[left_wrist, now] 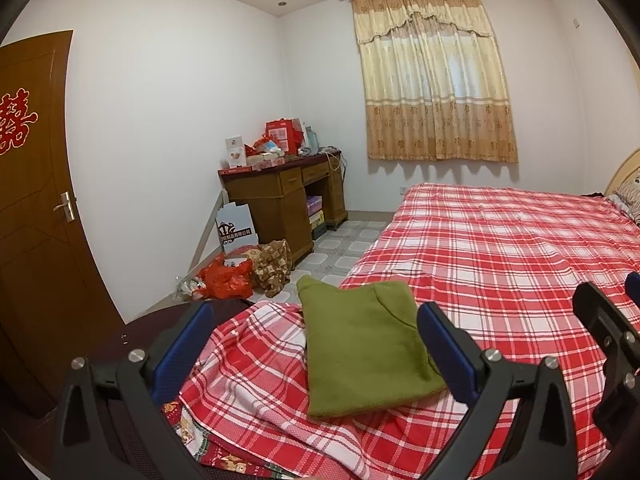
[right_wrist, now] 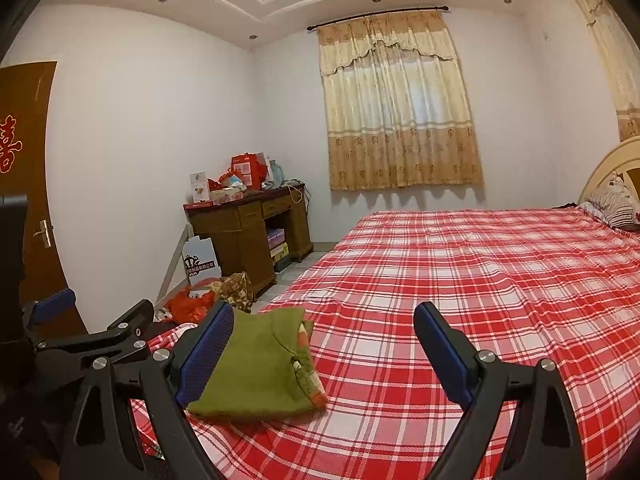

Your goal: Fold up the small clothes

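Lying folded on the near corner of the bed (left_wrist: 500,240) is a small green garment (left_wrist: 360,348), resting on the red and white checked sheet (right_wrist: 440,280). In the right wrist view a patterned orange and green lining is showing at its right edge. The left gripper (left_wrist: 312,344) is hovering above the garment with its jaws wide apart, holding nothing; its blue pads (left_wrist: 444,344) are standing on both sides of the green cloth. The right gripper (right_wrist: 320,352) is hovering just to the right of the garment, its jaws also wide apart and empty. Each gripper is appearing at the edge of the other camera's view. Beyond the bed, a wooden desk (left_wrist: 280,196) with boxes is standing in the corner, a curtain (left_wrist: 432,80) is covering the window, and a brown door (left_wrist: 32,200) is showing on the left.
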Demonstrator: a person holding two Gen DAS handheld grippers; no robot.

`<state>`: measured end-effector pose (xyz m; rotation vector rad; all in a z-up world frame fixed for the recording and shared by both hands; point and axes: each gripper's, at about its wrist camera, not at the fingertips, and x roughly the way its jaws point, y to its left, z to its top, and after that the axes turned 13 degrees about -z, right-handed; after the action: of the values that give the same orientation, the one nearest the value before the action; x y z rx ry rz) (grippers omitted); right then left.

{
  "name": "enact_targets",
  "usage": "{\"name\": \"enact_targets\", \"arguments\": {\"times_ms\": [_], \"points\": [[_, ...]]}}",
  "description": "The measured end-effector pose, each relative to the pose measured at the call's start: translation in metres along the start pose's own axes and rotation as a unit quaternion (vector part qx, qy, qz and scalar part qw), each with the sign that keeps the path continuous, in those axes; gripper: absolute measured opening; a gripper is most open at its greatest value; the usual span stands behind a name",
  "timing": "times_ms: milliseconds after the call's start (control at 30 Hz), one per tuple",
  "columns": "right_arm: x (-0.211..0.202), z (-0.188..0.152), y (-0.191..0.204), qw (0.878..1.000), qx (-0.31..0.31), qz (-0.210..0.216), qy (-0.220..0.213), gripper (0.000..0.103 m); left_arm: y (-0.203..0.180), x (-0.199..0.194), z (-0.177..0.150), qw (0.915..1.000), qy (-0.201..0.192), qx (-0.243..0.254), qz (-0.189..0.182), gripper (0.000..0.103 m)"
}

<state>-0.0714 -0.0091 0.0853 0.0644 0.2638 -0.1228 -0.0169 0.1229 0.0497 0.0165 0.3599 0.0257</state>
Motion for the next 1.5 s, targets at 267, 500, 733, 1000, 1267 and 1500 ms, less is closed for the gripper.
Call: {"name": "enact_targets", "arguments": {"times_ms": [267, 500, 733, 1000, 1267, 1500], "points": [[0.001, -0.001, -0.001, 1.000, 0.001, 0.001, 0.002, 0.092, 0.001, 0.001, 0.000, 1.0000, 0.000, 0.000, 0.000, 0.103], [0.001, -0.001, 0.000, 1.000, 0.001, 0.001, 0.002, 0.092, 0.001, 0.000, 0.000, 1.0000, 0.000, 0.000, -0.001, 0.103], [0.000, -0.002, 0.001, 1.000, 0.001, 0.001, 0.002, 0.092, 0.001, 0.000, 0.001, 1.0000, 0.001, -0.001, -0.001, 0.103], [0.000, -0.002, 0.000, 1.000, 0.001, 0.001, 0.002, 0.092, 0.001, 0.000, 0.001, 1.0000, 0.001, 0.000, 0.000, 0.103], [0.002, -0.004, 0.001, 1.000, 0.000, 0.000, 0.003, 0.092, -0.001, 0.007, -0.001, 0.9999, 0.014, -0.002, 0.005, 0.103], [0.005, -0.012, 0.004, 1.000, -0.002, 0.001, 0.011, 0.092, 0.004, 0.017, -0.002, 0.9992, 0.035, -0.016, -0.001, 0.103]]}}
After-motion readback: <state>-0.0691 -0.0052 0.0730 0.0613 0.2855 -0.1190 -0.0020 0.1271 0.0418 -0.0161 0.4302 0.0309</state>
